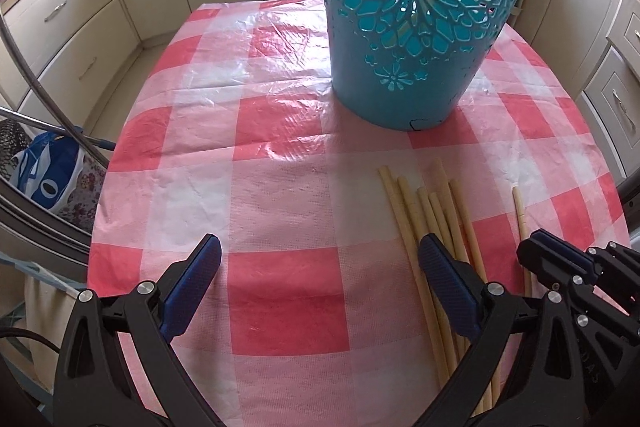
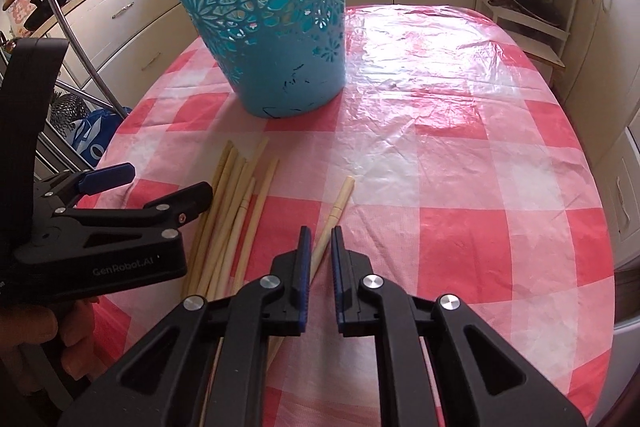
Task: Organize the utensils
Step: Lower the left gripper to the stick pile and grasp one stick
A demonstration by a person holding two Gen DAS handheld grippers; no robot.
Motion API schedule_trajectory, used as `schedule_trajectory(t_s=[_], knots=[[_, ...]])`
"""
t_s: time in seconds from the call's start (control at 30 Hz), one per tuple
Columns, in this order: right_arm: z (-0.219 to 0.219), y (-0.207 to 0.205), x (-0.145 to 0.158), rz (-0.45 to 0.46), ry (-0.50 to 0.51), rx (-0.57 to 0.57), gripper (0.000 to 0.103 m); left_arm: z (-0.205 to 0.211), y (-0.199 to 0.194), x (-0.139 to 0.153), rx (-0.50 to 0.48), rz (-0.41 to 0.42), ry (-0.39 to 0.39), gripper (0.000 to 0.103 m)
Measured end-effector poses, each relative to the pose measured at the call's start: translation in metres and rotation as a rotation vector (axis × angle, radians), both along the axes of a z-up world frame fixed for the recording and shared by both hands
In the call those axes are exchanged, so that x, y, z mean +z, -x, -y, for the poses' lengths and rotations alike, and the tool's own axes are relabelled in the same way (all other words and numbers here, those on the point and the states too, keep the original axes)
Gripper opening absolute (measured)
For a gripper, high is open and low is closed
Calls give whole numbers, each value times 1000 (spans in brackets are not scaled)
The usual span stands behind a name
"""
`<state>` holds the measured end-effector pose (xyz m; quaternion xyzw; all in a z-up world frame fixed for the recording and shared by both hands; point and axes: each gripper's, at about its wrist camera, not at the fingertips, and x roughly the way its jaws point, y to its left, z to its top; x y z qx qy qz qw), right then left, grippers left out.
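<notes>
The right gripper point(image 2: 321, 249) is standing with its jaws narrowed to a slim gap; a single chopstick point(image 2: 334, 211) is lying on the table between the blue pads point(image 2: 305, 267), though whether they are actually pinching it cannot be told; in the left wrist view that same single chopstick point(image 1: 520, 215) is running under the right gripper point(image 1: 560, 259), apart from the rest. The left gripper point(image 1: 320, 259) is hanging with its jaws spread wide and nothing between them; its right-hand finger point(image 1: 444, 279) is sitting over the bundle of chopsticks point(image 1: 432, 219); from the right wrist view the left gripper point(image 2: 160, 187) is showing at the left edge, beside the same bundle point(image 2: 236, 203).

The bundle is lying loose on the checked red-and-white tablecloth point(image 2: 440, 167), its sticks roughly parallel and pointing toward the basket; the single chopstick is lying just to the right of it, separate. A teal cut-out plastic basket point(image 1: 408, 19) is standing upright farther back on the table, well beyond the stick tips; it is appearing likewise in the right wrist view point(image 2: 272, 23). Cream kitchen cabinets point(image 1: 72, 19) are surrounding the table; a blue-and-white bag point(image 1: 48, 171) is resting on the floor to the left.
</notes>
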<state>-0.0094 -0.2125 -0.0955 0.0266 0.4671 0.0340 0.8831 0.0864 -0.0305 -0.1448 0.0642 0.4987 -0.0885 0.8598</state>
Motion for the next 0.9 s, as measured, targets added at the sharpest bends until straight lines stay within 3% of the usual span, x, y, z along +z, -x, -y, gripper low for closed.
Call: schedule_trajectory(t_s=[0.37, 0.53, 0.73, 0.87, 0.9], knots=[[7, 1, 1, -10, -7, -2, 11, 4, -5, -5, -11, 12, -6, 94], [10, 0, 1, -11, -11, -12, 11, 14, -4, -3, -57, 42, 9, 83], [11, -1, 1, -15, -9, -11, 11, 24, 0, 1, -157, 74, 31, 47], [13, -2, 1, -17, -7, -20, 11, 32, 3, 4, -247, 65, 69, 13], [14, -3, 2, -18, -6, -22, 11, 32, 3, 4, -270, 50, 93, 10]])
